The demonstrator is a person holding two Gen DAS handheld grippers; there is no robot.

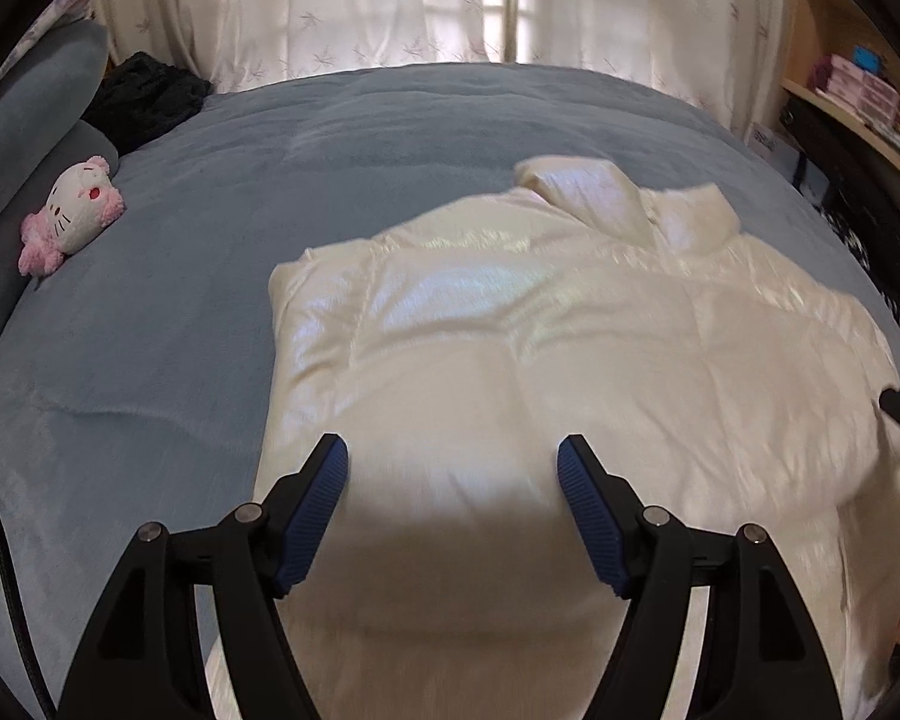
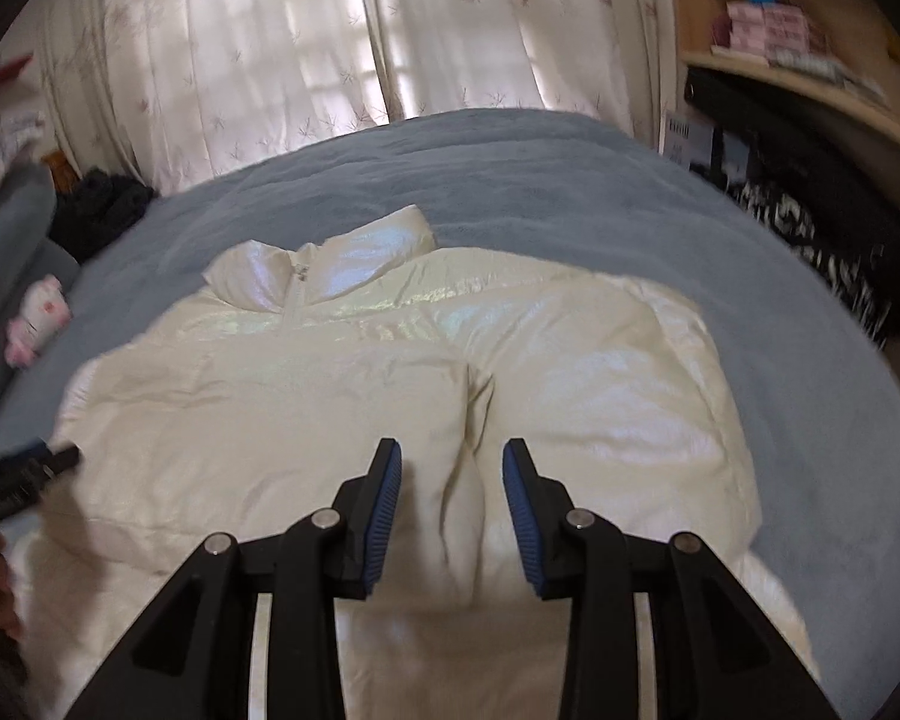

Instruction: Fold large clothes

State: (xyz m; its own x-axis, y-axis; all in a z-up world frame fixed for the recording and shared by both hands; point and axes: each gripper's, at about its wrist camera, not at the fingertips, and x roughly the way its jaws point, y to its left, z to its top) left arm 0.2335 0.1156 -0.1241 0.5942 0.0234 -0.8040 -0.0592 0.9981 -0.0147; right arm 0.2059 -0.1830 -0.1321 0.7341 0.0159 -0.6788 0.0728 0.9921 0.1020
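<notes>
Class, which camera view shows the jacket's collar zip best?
The right wrist view: the zip on the white jacket shows at the collar's opening. In the left wrist view the collar lies far off and no zip can be made out.

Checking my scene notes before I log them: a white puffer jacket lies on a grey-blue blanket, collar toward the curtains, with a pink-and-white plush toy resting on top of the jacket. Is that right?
One detail is off. The plush toy is not on the jacket; it lies apart from it on the blanket, off to the left by the pillows, as the left wrist view shows. The rest stands.
</notes>
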